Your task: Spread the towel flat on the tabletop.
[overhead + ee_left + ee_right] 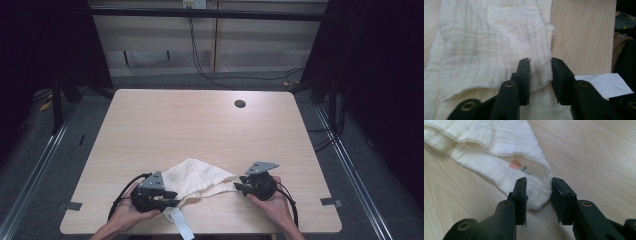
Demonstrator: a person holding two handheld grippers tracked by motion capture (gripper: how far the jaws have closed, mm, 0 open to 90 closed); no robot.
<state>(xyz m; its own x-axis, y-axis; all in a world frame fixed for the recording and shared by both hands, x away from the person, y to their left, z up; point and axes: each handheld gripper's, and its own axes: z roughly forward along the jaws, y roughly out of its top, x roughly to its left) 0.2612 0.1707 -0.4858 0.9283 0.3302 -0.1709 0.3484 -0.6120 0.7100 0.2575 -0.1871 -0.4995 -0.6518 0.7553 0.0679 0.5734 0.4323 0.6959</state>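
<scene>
Lower centre of frame | cloth (200,179) on bench (200,125) | left gripper (541,72), right gripper (539,192): fingers apart, astride corners | step: pre-grasp, likely | next: clamp both.

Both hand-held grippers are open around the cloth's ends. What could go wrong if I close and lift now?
1. The right hand-held gripper straddles just the corner tip of the cloth; a shallow bite may slip off.
2. The cloth lies in folded layers, so the left hand-held gripper might pinch only the top layer and the rest would sag.
3. The white tag hangs near the table edge and could snag.
</scene>
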